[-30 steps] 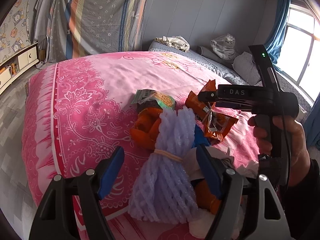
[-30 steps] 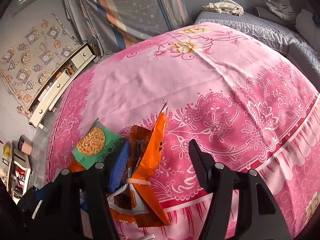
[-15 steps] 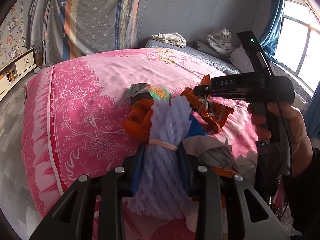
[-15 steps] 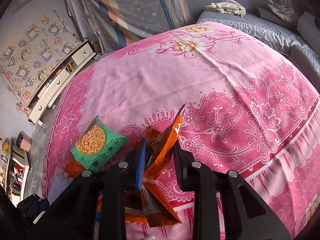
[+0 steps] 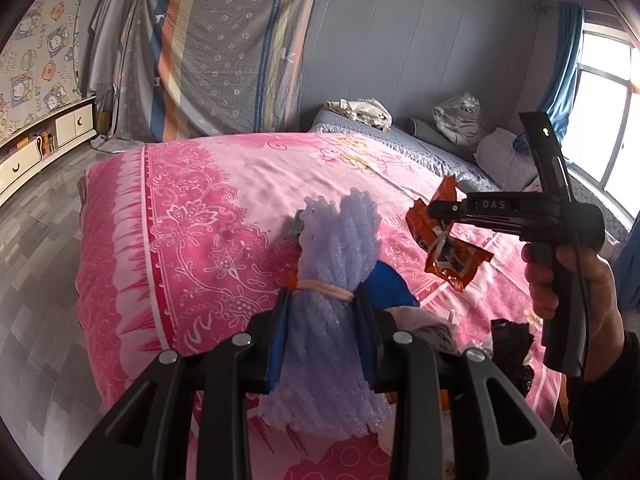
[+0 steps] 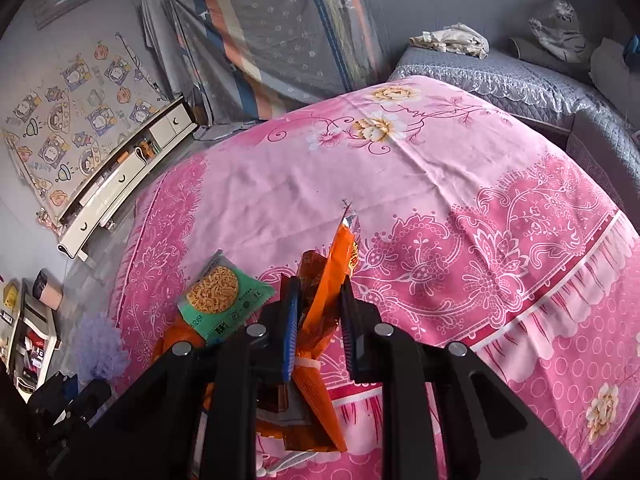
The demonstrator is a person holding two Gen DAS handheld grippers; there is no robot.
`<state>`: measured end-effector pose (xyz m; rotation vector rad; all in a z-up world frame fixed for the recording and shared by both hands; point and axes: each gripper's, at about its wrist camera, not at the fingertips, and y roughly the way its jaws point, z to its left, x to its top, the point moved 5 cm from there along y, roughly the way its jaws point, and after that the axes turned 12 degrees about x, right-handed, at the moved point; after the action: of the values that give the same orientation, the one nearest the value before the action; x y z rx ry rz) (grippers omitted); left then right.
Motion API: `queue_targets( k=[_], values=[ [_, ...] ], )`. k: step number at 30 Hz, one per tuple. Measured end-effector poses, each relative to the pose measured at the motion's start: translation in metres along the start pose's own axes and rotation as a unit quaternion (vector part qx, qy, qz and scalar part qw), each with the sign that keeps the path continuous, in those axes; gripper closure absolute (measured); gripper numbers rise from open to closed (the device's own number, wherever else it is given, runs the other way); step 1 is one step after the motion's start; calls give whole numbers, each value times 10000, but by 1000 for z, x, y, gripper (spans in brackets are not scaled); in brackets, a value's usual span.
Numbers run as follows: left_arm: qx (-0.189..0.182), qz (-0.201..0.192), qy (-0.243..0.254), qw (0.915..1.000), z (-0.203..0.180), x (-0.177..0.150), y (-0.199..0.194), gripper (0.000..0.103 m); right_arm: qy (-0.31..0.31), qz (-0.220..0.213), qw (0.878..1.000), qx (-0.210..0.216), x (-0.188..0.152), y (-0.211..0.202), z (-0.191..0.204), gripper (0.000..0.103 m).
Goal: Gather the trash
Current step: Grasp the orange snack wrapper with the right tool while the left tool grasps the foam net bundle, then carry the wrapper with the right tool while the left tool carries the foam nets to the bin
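Observation:
My left gripper [image 5: 324,300] is shut on a purple foam net bundle [image 5: 340,248] tied with a rubber band, lifted above the pink bedspread [image 5: 200,216]. My right gripper [image 6: 318,292] is shut on an orange snack wrapper [image 6: 332,276]; it also shows in the left wrist view [image 5: 448,240], held in the air. A green noodle packet [image 6: 224,300] lies on the bed beside an orange wrapper [image 6: 176,332]. The purple bundle shows at the lower left of the right wrist view [image 6: 98,348]. A blue item [image 5: 390,284] and crumpled grey and white trash [image 5: 424,324] lie under the left gripper.
The pink bed fills the middle. A grey bed [image 5: 404,140] with clothes and a tiger toy [image 5: 460,120] stands behind it. A white low cabinet [image 6: 120,184] runs along the left wall. A hung striped sheet [image 5: 224,52] covers the back wall. A window [image 5: 604,120] is at right.
Both grippers went from open to shut, the left on the purple bundle, the right on the orange wrapper. Both have since lifted their items off the bed.

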<state>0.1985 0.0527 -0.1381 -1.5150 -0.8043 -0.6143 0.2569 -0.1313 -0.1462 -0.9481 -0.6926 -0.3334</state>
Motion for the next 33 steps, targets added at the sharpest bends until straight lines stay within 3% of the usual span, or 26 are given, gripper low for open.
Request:
queue_targets(
  k=[8,15,26,33],
  values=[
    [256,-244,-165,9992,2,11,-22,74,-79,-292,9995,-26,5,-42,10,85],
    [251,-509,-130,9983,-11,25,-47,74,-126,-601,9981,-37,8,-86,13,85],
    [-115,-937,9,9955,-61,56,-83,74,-103,-1307,9912,-190,10,-178,5,85],
    [-510,-1170,258,9915,-109,68,-104,74,-51,-1821,9819,-511,4,-248,-15,85]
  ],
)
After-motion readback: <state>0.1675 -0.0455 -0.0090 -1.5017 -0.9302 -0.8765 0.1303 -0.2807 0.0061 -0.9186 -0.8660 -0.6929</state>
